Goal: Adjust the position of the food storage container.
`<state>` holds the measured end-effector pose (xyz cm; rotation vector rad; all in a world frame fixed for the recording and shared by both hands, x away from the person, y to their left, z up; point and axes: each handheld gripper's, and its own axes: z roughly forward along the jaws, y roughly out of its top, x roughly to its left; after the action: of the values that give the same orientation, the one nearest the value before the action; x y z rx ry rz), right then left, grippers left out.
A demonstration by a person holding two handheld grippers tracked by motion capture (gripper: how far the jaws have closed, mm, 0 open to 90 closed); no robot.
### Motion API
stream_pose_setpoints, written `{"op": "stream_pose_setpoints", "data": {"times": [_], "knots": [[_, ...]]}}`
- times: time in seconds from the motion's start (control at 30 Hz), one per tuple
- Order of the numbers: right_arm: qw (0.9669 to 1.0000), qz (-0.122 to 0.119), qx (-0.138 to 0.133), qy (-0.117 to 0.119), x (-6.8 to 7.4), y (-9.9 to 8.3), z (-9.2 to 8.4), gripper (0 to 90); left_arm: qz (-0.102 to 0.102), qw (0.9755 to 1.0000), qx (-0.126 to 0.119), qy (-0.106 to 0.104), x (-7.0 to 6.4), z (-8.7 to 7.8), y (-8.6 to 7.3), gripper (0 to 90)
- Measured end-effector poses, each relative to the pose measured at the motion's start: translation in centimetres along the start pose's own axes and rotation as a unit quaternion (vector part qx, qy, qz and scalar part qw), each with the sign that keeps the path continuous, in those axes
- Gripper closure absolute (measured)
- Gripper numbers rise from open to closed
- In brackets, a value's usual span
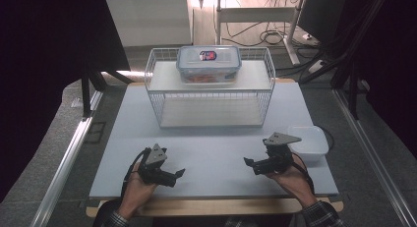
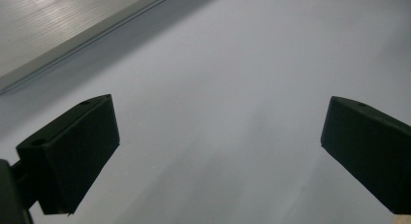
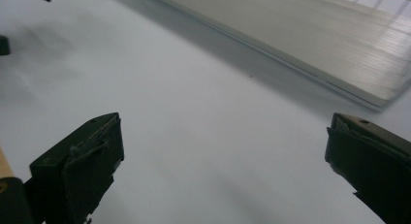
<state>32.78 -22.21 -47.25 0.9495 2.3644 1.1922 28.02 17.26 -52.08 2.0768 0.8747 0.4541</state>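
High view: the left gripper (image 1: 181, 173) and the right gripper (image 1: 248, 162) rest low over the near part of the pale counter (image 1: 211, 153), each in one of the person's hands, well apart from one another. Both point inward toward the counter's middle, so their long axes run roughly across the counter, left to right. Just beside the right gripper, at the counter's right edge, sits a white tub (image 1: 311, 142). Farther back stands a wire rack (image 1: 210, 87), its long side running across the counter, with a clear lidded box (image 1: 209, 64) on its top shelf, long axis the same way. Something reddish lies inside the box, though it is too small to make out.

Left gripper view: the two black jaws stand wide apart with nothing between them, over bare counter (image 2: 218, 98). A pale board edge (image 2: 72, 35), possibly the rack's base, crosses the upper left corner.

Right gripper view: the jaws are likewise spread wide and hold nothing. The counter (image 3: 194, 112) lies beneath, and a pale board (image 3: 315, 44) slants across the upper right.
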Motion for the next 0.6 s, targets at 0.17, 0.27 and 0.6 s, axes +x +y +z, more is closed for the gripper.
{"op": "stream_pose_setpoints", "data": {"times": [0.17, 0.27, 0.6], "knots": [[0.9991, 0.021, 0.006, -0.037, -1.7, 0.3, -1.3, 6.1, 0.002, 1.0000, 0.001, 0.001, 0.0, 0.0, 0.0, 0.3], [0.9969, 0.049, 0.001, -0.061, -3.2, 0.5, -2.6, 17.7, 0.002, 1.0000, 0.001, 0.001, 0.0, 0.1, 0.0, 0.3], [0.9909, 0.082, 0.002, -0.107, -7.5, -0.1, -5.4, 62.7, 0.005, 1.0000, 0.003, 0.001, 0.0, 0.1, 0.0, 0.6]]}}
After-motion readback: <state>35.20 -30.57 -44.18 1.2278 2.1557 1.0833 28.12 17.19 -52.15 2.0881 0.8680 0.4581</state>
